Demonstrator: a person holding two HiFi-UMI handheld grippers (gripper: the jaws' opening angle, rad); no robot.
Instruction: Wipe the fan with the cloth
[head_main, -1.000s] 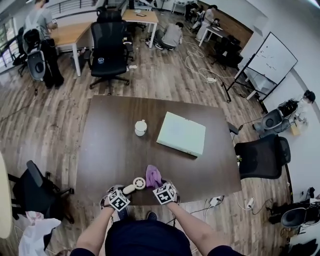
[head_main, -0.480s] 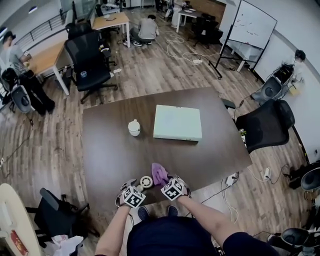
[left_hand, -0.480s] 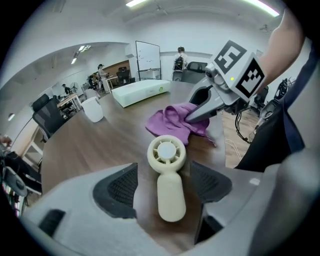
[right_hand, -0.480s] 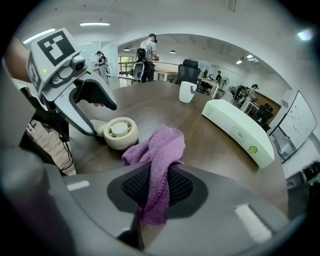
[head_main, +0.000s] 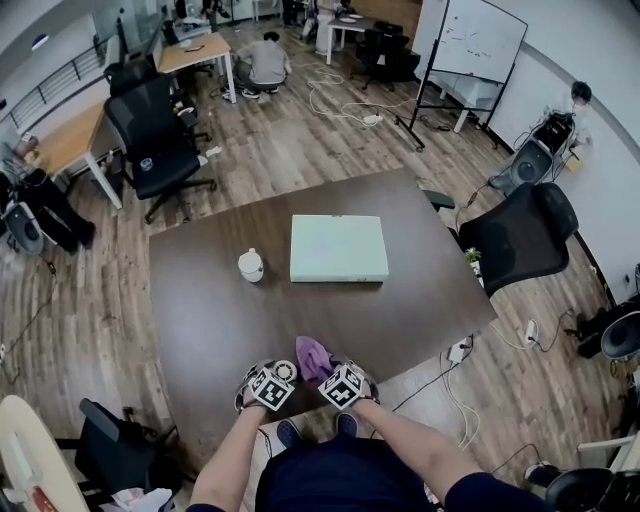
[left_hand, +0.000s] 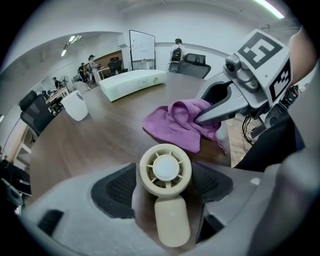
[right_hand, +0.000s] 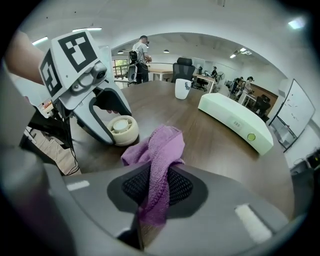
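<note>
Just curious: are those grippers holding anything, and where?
Right gripper pinches purple cloth by its bunched edge. Left gripper, jaws just opening, grips nothing; cream plastic fan lies between them.

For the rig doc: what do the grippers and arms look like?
Left gripper and right gripper match: grey shells, black textured pads, white cube with black square markers. Dark short-sleeved top. Left jaws have just been opening, fan between them.

From the head view, the marker cube of the right gripper (head_main: 328, 374) hides its jaws and the near end of the purple terry cloth (head_main: 313, 357). In the right gripper view the cloth's tail vanishes between those jaws. Small print on the far pale-green flat box (right_hand: 235, 122), probably a label, is unreadable.
</note>
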